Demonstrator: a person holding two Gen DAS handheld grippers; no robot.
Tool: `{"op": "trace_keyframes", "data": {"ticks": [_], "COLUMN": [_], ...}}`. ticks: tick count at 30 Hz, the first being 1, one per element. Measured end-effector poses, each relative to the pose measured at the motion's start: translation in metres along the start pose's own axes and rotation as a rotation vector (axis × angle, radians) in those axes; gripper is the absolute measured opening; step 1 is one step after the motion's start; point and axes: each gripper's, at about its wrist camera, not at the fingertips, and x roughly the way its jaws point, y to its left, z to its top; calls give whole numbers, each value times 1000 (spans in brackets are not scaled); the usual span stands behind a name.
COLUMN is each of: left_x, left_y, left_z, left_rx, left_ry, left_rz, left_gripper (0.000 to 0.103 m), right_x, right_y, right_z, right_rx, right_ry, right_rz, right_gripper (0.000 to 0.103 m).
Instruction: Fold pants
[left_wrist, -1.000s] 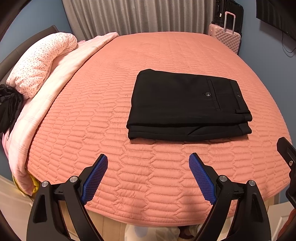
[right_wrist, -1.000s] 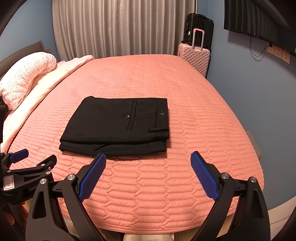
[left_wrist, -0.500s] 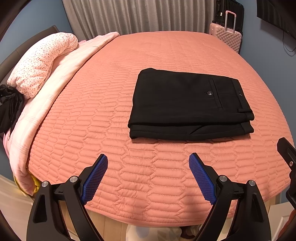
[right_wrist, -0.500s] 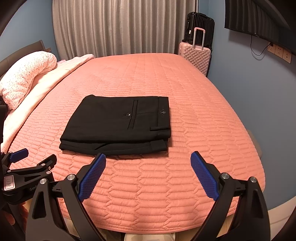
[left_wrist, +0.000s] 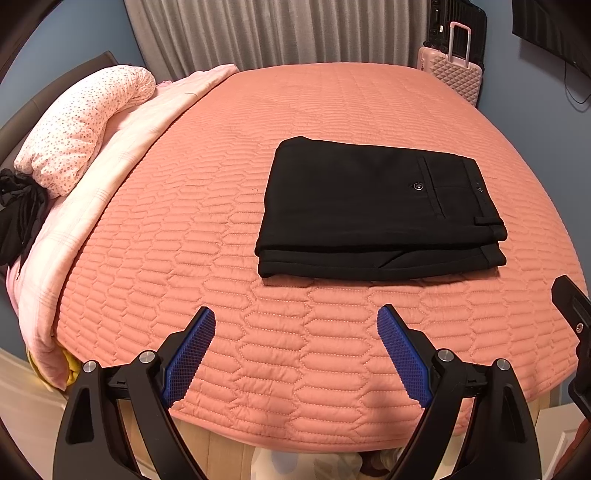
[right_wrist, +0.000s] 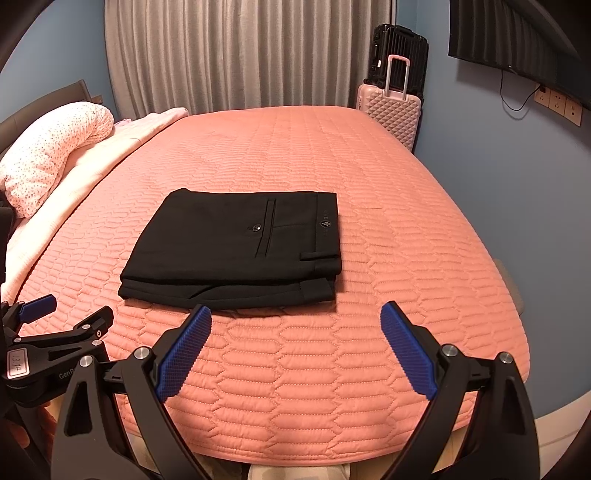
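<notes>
Black pants lie folded into a flat rectangle on the salmon quilted bed, back pocket button and waistband facing up at the right end. My left gripper hovers open over the bed's near edge, short of the pants, with nothing between its blue pads. In the right wrist view my right gripper is open too, its left pad just in front of the pants' near edge, apart from the cloth. The left gripper also shows at the lower left of that view.
A spotted pink pillow and a pale pink blanket lie along the bed's left side, with dark cloth beside them. A pink suitcase and a black one stand by the grey curtain. A blue wall runs along the right.
</notes>
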Motion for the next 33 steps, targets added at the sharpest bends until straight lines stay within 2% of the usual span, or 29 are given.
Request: {"op": "trace_keyframes", "data": {"ticks": [11, 19, 26, 33], "left_x": [-2, -7, -9, -10], "left_y": [0, -12, -6, -8], "left_z": [2, 3, 4, 3], "left_rx": [-8, 43, -9, 10], "left_ry": [-1, -23, -25, -32], "left_rz": [-17, -23, -43, -39], "left_gripper": [88, 88, 90, 90], "right_x": [1, 1, 1, 1], "right_y": [1, 1, 1, 1], "right_z": [1, 2, 2, 2], "right_rx": [-4, -1, -4, -2], "right_ry": [-4, -11, -8, -9], "right_rz": [8, 9, 7, 9], "right_gripper": [92, 92, 92, 92]}}
